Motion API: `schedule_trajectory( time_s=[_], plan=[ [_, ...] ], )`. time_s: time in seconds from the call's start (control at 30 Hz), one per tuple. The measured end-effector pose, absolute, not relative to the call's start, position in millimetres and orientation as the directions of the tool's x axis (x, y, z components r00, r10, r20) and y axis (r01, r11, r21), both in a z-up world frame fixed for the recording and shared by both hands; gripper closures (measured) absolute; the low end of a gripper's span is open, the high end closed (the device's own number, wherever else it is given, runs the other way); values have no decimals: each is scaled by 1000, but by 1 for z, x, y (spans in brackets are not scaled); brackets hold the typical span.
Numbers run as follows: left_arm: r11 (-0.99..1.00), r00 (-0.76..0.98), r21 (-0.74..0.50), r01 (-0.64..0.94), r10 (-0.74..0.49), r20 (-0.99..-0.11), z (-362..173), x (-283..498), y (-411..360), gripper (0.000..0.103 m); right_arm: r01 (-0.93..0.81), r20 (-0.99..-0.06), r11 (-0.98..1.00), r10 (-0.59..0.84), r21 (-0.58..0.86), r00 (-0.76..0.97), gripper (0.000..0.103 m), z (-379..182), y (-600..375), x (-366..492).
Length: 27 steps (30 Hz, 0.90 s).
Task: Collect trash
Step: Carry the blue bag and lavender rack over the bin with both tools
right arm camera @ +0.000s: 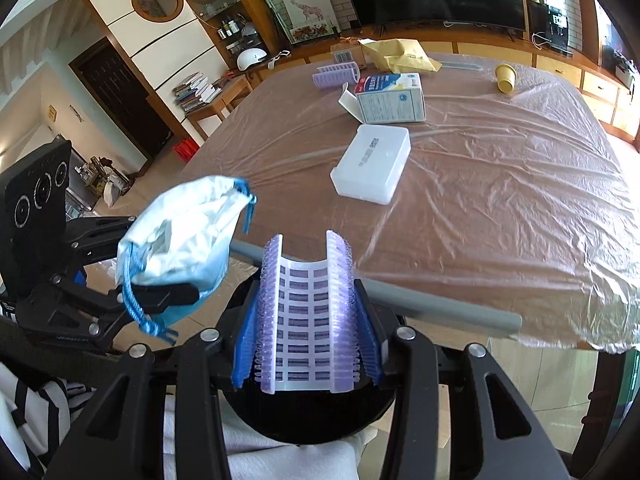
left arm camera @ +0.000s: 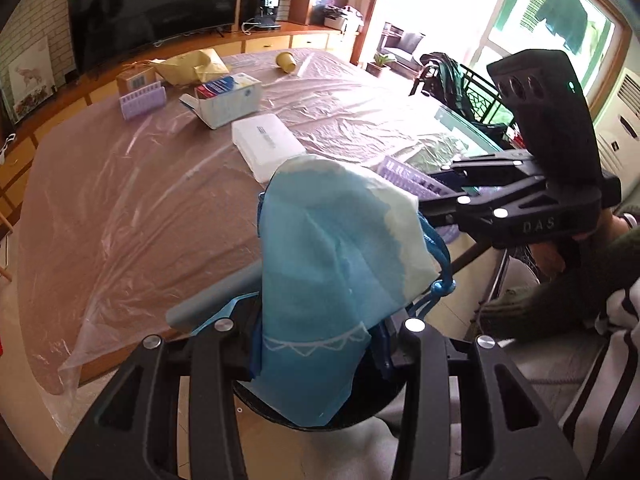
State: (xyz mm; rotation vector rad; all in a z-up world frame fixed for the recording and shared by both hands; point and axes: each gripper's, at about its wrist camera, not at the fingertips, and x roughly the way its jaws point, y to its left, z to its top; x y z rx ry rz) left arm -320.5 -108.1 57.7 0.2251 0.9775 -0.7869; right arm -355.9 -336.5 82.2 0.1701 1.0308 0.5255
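While the left gripper (right arm camera: 160,294) pinches a blue-and-white drawstring bag (right arm camera: 180,236) at nine o'clock off the table (right arm camera: 500,200), the right gripper (right arm camera: 306,316) clamps a lilac ribbed tray (right arm camera: 306,312), its middle bowed, labels showing, at six o'clock.

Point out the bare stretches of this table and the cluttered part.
Bare plastic sheet lies right of the white box, below the yellow cup, up to the table edge. Crowded: far end, around the carton, envelope and purple rack.
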Motion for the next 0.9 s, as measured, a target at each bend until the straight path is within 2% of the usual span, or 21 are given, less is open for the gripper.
schedule_trajectory(
  time_s=[0.9],
  plan=[
    [709, 212, -145, 690, -389, -897, -15, -335, -114, 61, -382, -845, 867, 444, 321, 298, 61, 34, -320, -381]
  ],
)
